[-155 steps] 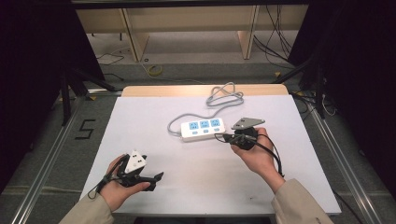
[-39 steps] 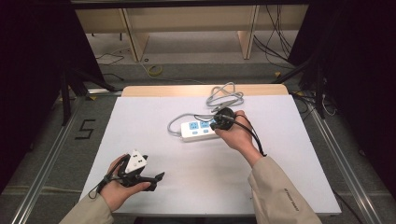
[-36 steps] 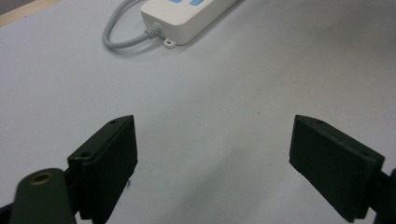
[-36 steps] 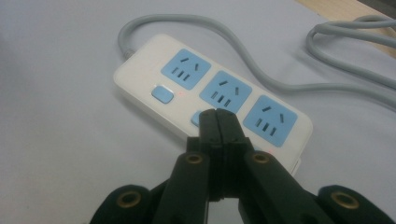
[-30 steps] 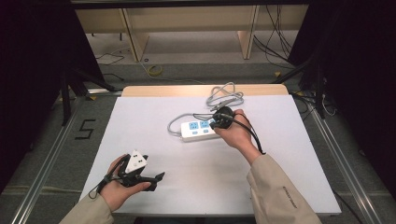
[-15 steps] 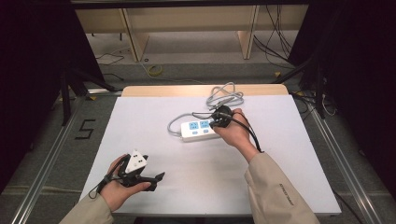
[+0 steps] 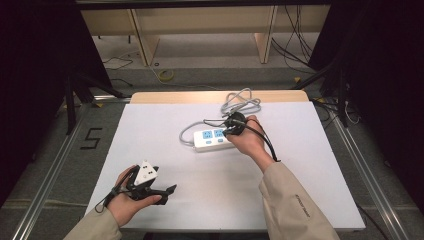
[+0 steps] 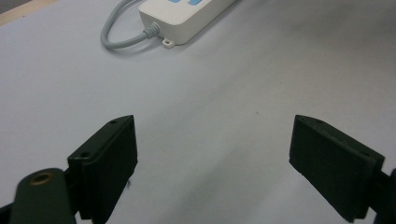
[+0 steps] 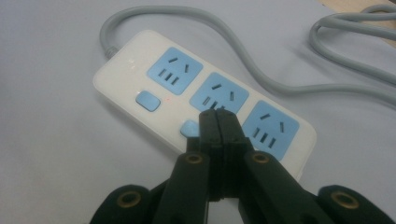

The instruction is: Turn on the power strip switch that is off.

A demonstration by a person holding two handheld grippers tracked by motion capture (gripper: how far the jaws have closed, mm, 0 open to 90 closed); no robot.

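A grey cable (image 7: 240, 102) coils behind the strip (image 7: 214, 139) at mid-desk (image 7: 300, 190). The right tool (image 9: 218, 116), clenched empty, tips over the strip's middle switch (image 9: 189, 128). The left tool (image 8: 212, 163) rests released, well apart.

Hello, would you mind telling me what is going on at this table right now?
A person is working a white power strip on the table with handheld tools. The right gripper is shut, its tips over the middle blue switch button as if to press it. The left gripper rests open near the table's front edge, holding nothing. The strip's grey cord coils behind.
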